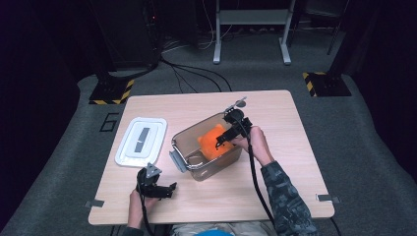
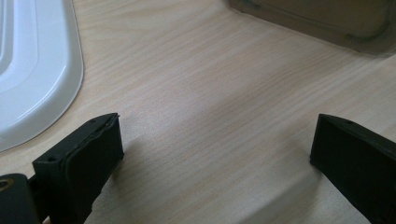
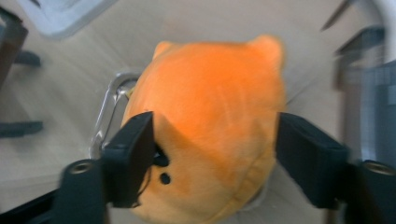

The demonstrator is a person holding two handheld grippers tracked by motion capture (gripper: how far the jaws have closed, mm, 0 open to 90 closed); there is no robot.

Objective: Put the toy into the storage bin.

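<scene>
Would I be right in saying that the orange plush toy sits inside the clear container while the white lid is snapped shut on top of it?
Not quite: the white lid lies flat on the table, apart from the clear container and to its left in the high view. The orange plush toy is indeed inside the open container.

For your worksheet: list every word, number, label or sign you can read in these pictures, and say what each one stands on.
"6": dark outline figure on the grey floor, left of the table.
Yellow-and-black hazard stripes, no words: on two black stand bases.
Dark strip on the white lid: nothing readable.
Orange plush toy, clear container: no text.
</scene>
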